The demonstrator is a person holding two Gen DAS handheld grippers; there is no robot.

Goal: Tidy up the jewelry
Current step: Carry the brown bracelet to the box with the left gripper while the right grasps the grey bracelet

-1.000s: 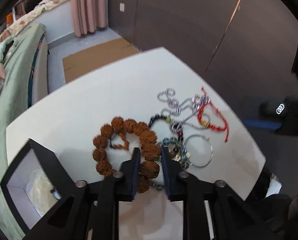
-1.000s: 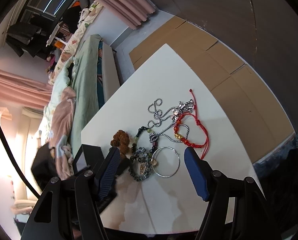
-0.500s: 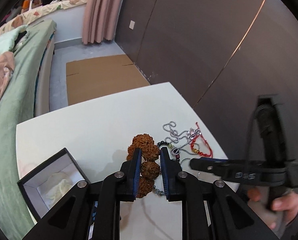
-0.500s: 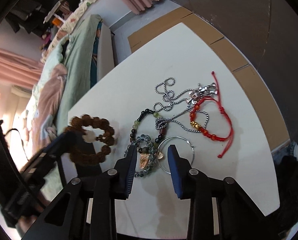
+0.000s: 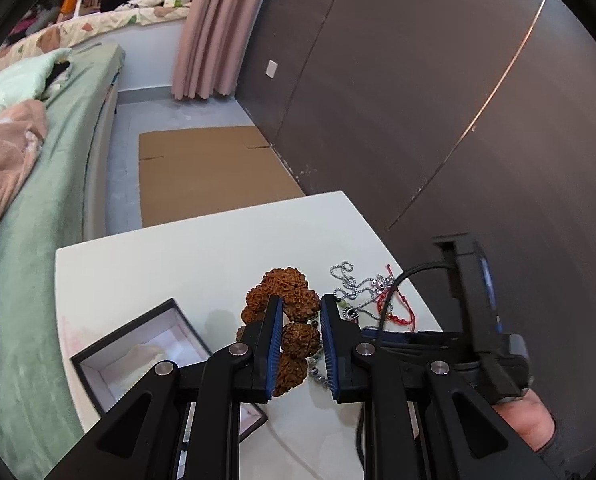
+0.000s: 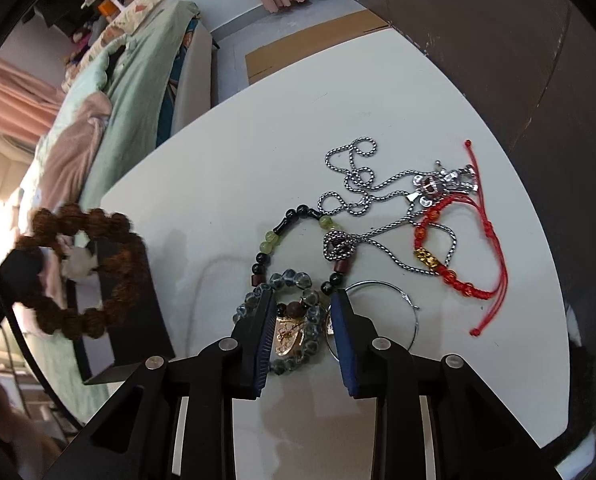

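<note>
My left gripper (image 5: 300,304) is shut on a brown rough-bead bracelet (image 5: 288,304) and holds it in the air above the white table (image 5: 178,256). The bracelet also shows at the left of the right wrist view (image 6: 82,272), hanging over the open black box (image 6: 130,304). The box (image 5: 146,356) sits at the table's near left. My right gripper (image 6: 303,300) is open, its fingers either side of a grey bead bracelet with a gold leaf charm (image 6: 294,328). Beside it lie a black-and-green bead bracelet (image 6: 286,232), a silver chain (image 6: 357,184), a red cord bracelet (image 6: 453,248) and a silver hoop (image 6: 393,312).
A bed with green and pink bedding (image 5: 38,184) runs along the table's left side. Flat cardboard (image 5: 206,176) lies on the floor beyond the table. A dark wall (image 5: 417,100) stands to the right. The right gripper's body (image 5: 477,320) shows at the right of the left wrist view.
My left gripper has lifted the brown bead bracelet off the table and carried it left, over the box. My right gripper has narrowed and come down around the grey bead bracelet.
</note>
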